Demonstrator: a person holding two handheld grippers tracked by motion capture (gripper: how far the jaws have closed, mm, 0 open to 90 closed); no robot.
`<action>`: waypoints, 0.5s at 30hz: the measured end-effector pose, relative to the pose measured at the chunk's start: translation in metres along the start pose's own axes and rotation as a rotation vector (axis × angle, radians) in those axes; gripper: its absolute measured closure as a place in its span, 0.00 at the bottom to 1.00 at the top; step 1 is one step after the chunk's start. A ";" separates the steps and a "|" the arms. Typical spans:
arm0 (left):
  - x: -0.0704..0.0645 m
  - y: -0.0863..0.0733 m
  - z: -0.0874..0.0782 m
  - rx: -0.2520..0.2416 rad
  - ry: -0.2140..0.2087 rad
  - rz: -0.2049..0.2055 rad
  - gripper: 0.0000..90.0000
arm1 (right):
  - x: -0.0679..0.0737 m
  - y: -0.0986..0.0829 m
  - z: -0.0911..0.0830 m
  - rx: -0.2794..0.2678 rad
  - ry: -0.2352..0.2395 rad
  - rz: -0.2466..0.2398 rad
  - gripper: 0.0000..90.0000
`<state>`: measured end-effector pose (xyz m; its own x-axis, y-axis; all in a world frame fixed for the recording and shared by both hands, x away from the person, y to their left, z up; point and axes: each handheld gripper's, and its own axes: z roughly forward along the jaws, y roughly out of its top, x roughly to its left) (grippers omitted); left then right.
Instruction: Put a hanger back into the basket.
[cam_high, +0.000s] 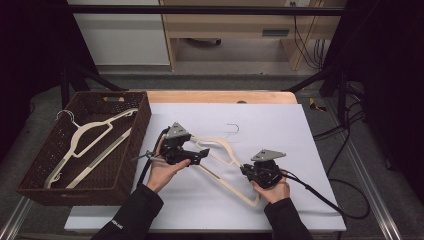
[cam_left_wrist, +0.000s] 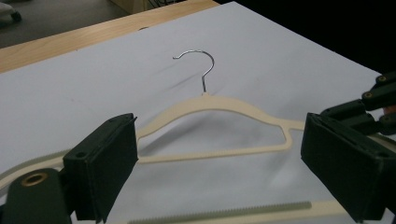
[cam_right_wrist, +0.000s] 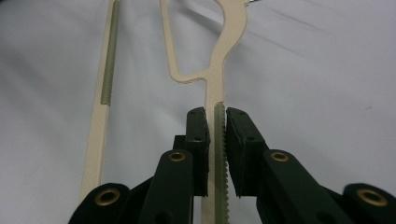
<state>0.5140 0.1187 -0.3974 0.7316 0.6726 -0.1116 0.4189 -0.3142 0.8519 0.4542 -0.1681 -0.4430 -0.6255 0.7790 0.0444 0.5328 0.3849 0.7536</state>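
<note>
Right gripper (cam_right_wrist: 215, 140) clamps cream plastic hanger (cam_high: 226, 150) arm; left gripper (cam_left_wrist: 219, 163) wide, beside it. Thin grip: hanger may pivot loose.

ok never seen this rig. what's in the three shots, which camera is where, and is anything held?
There is no robot arm: a person holds a two-jaw gripper in each hand. The high view looks down from above the person's side of the table, forearms entering at the bottom. Each of the other two views comes from a camera riding on a gripper, looking along its black jaws.

A white sheet covers the table. On it lies a cream hanger with a metal hook. At the left stands a brown woven basket holding another cream hanger.

The right gripper is clamped on one arm of the hanger on the sheet, along its ridged strip. The left gripper is open, its jaws wide apart, the hanger lying ahead between them, not gripped.
</note>
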 end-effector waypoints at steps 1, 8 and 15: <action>0.001 0.003 0.005 0.004 0.005 0.001 0.12 | 0.001 0.001 -0.001 0.001 -0.004 0.011 0.89; 0.001 0.018 0.034 0.021 0.011 -0.007 0.14 | 0.001 0.000 -0.003 -0.009 0.001 -0.020 0.89; -0.001 0.027 0.058 0.049 0.019 0.021 0.17 | 0.003 0.000 -0.006 -0.007 0.005 -0.013 0.89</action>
<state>0.5553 0.0705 -0.4036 0.7304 0.6779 -0.0837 0.4297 -0.3607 0.8278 0.4489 -0.1692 -0.4392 -0.6353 0.7713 0.0376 0.5204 0.3916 0.7588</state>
